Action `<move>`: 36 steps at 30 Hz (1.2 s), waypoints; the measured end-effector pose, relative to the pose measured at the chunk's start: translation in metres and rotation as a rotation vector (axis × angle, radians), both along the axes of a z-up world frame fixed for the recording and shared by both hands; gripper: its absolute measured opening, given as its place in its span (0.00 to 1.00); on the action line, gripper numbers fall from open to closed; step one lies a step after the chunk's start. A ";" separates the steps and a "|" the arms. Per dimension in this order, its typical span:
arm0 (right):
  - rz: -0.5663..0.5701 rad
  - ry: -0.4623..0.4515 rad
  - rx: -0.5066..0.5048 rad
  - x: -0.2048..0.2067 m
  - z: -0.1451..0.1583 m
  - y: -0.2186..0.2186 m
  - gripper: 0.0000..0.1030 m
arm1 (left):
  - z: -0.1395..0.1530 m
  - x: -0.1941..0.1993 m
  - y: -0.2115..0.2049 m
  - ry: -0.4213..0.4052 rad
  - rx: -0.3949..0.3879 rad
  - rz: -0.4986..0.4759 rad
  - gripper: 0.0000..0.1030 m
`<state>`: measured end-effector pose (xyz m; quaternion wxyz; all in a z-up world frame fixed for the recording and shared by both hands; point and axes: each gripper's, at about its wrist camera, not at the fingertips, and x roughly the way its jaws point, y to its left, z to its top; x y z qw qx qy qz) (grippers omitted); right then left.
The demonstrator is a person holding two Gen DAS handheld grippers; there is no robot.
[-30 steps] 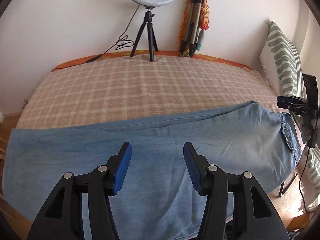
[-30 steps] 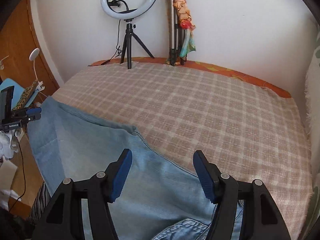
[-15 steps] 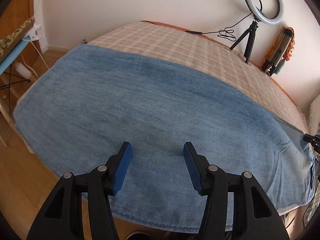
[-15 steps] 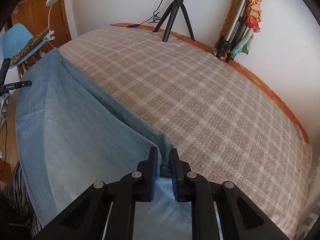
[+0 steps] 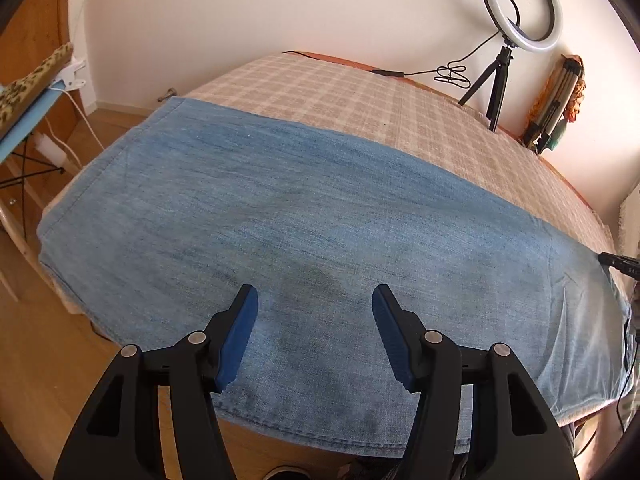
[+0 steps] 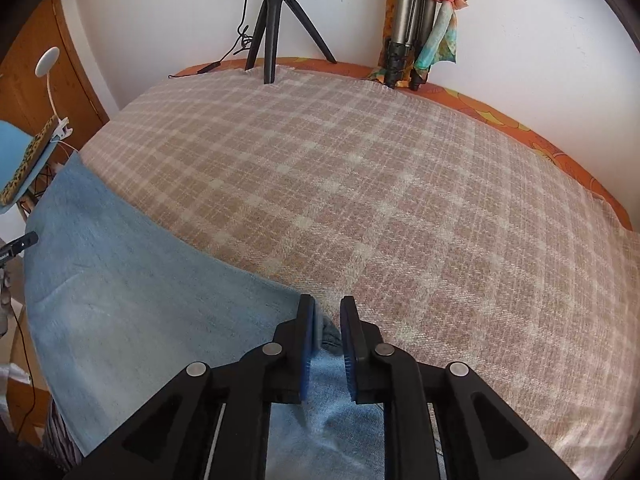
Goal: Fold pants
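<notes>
Light blue denim pants (image 5: 312, 224) lie flat along the near edge of a bed with a beige plaid blanket (image 5: 360, 96). My left gripper (image 5: 314, 306) is open, its blue pads hovering over the middle of the pants leg. In the right wrist view the pants (image 6: 120, 304) spread to the left, and my right gripper (image 6: 326, 320) is shut on the far edge of the denim, which bunches up between the pads. The blanket (image 6: 380, 200) stretches beyond it.
A ring light on a black tripod (image 5: 504, 60) and a folded tripod with a scarf (image 5: 556, 108) stand at the wall. A blue chair (image 6: 16, 160) and wooden floor (image 5: 36, 360) lie to the left. Another black clip (image 5: 620, 262) shows at the right.
My right gripper closed on the pants edge and has shifted slightly with it. My left gripper swung left over the leg, still open, and then drew back a little.
</notes>
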<state>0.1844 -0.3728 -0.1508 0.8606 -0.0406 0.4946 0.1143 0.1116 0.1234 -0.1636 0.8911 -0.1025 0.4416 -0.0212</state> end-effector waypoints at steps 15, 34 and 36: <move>-0.036 -0.150 0.043 -0.078 0.055 0.032 0.57 | 0.006 -0.064 0.172 -0.076 -0.338 0.428 0.61; -0.091 -0.145 0.128 -0.125 0.060 0.051 0.57 | -0.046 -0.037 0.227 -0.059 -0.626 0.617 0.61; -0.092 -0.145 0.133 -0.126 0.060 0.053 0.57 | -0.056 -0.040 0.230 -0.047 -0.677 0.652 0.61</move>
